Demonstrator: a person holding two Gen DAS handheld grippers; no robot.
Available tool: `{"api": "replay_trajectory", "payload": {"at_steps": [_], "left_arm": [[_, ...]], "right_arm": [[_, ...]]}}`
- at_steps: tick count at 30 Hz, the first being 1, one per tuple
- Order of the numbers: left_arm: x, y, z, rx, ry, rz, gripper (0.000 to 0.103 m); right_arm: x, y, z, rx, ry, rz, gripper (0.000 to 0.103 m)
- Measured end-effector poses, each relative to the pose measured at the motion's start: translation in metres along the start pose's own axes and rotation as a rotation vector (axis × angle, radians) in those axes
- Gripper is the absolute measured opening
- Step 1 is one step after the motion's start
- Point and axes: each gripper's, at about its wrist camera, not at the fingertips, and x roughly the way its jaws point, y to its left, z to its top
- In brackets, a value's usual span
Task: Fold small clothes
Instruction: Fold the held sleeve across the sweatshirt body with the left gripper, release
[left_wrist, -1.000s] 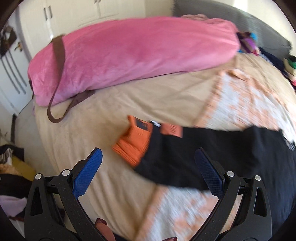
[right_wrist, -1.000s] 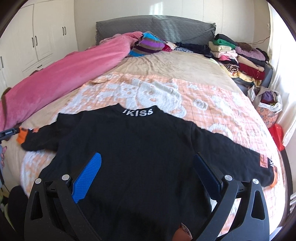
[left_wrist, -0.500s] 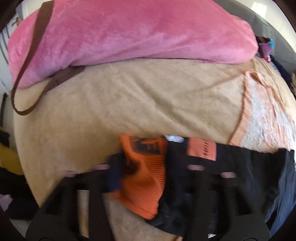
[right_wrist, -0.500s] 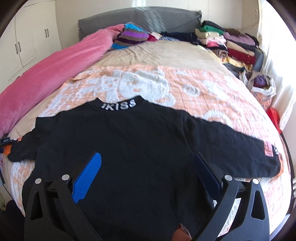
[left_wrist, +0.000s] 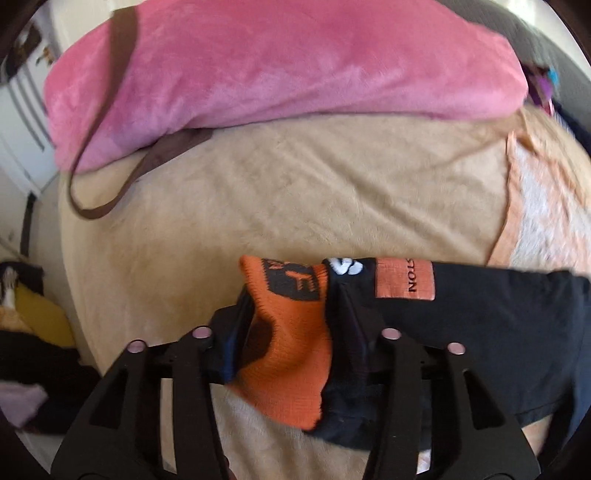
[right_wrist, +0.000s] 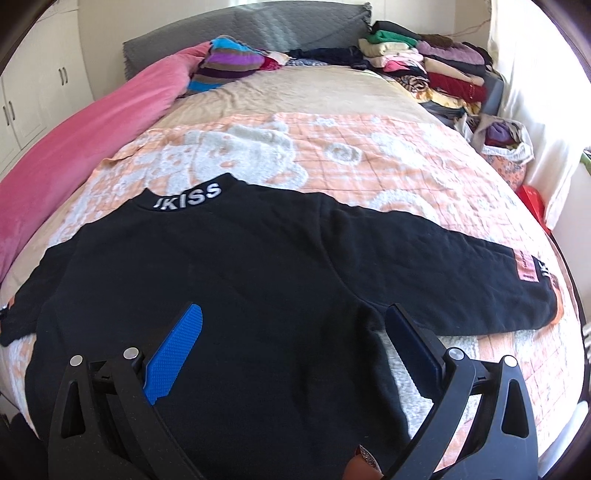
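Since a second ago the left gripper (left_wrist: 291, 343) has dropped from wide over the sleeve onto the orange ribbed cuff (left_wrist: 291, 354) of the one black long-sleeved sweatshirt (right_wrist: 229, 288) spread on the bed (right_wrist: 332, 96); the cuff sits bunched between its jaws, now easing apart. The right gripper (right_wrist: 291, 328), wide and empty, has sunk nearer the sweatshirt's body. Only the right view shows both sleeves, the lettered collar and one clothes pile (right_wrist: 424, 62) far ahead; the left shows one pink plush bolster (left_wrist: 280, 70) beyond the cuff.

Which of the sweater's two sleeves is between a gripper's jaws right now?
The sleeve with the bunched orange cuff, inside the left gripper, whose jaws are opening. The other sleeve lies flat, untouched.
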Motion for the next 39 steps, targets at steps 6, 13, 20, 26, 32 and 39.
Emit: {"api": "replay_trajectory", "payload": {"at_steps": [6,13,20,26,32,39], "left_arm": [[-0.084,-0.05,-0.014,0.128,-0.191,-0.06,0.066],[-0.141,-0.18,-0.077,0.423,-0.183,-0.359,0.077],[-0.151,-0.279,-0.145,0.58,-0.081,-0.535,0.084],[-0.164,-0.324,-0.17,0.654,-0.079,-0.547,0.091],[-0.171,-0.367,-0.168,0.663,-0.075,-0.567,0.093],[-0.166,-0.409,-0.183,0.696,-0.042,-0.569,0.093]], "right_arm": [[0.0,-0.032,-0.001,0.064,-0.016,-0.036,0.099],[-0.004,-0.08,-0.001,0.161,-0.045,-0.08,0.099],[-0.017,-0.138,0.003,0.285,-0.095,-0.127,0.099],[-0.023,-0.19,0.0,0.415,-0.118,-0.176,0.099],[-0.027,-0.24,-0.004,0.515,-0.122,-0.24,0.099],[-0.016,-0.301,-0.015,0.595,-0.085,-0.338,0.099]]}}
